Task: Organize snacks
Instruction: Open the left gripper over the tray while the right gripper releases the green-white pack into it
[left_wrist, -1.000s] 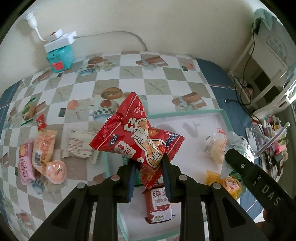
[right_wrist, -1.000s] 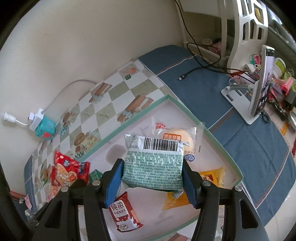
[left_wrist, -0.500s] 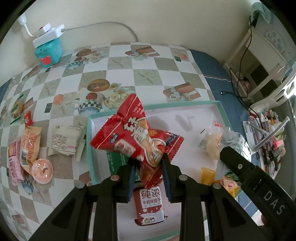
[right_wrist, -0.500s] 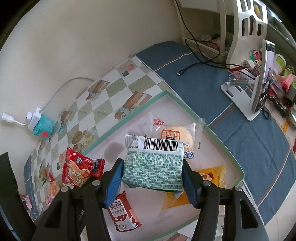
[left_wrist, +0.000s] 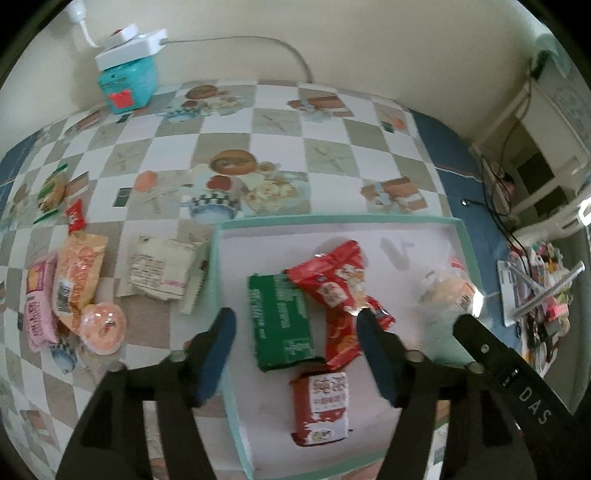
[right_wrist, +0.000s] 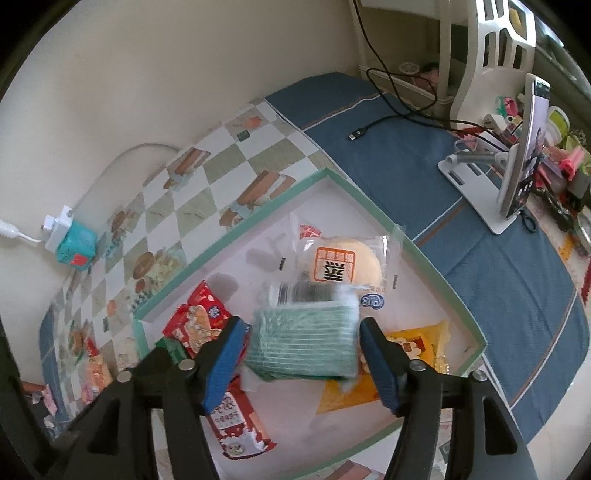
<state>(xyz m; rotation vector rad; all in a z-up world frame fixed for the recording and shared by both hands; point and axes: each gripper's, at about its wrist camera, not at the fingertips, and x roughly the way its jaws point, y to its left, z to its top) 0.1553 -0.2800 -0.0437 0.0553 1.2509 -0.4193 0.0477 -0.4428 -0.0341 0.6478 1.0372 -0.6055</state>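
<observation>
1. On the left of the checked oilcloth counter (left_wrist: 332, 158), loose snacks are lying: a pink wrapped bar (left_wrist: 37, 314), an orange crinkly pouch (left_wrist: 77, 273), a round peach-coloured jelly cup (left_wrist: 103, 326) and a cream paper-look packet (left_wrist: 162, 273).
2. The left tool (left_wrist: 295, 350) is opening its jaws, with nothing between the pads; it is hanging over the shallow white tray with a mint-green rim (left_wrist: 332, 218).
3. Below it, the red glossy foil snack bag (left_wrist: 340, 284) is lying in the tray, overlapping a flat green packet (left_wrist: 280, 321); a red-and-white milk-biscuit pack (left_wrist: 321, 406) is sitting nearer.
4. The red bag looks light, puffy and slippery; pinching a crimped end seam would likely be safest.
5. The right tool (right_wrist: 299, 354) is opening too, its pads clear of the green patterned soft packet (right_wrist: 306, 343), blurred between them above the tray.
6. Beyond it, a clear-wrapped round bun (right_wrist: 347, 266) and a yellow pouch (right_wrist: 417, 343) are resting in the tray; the bun seems squashable.
</observation>
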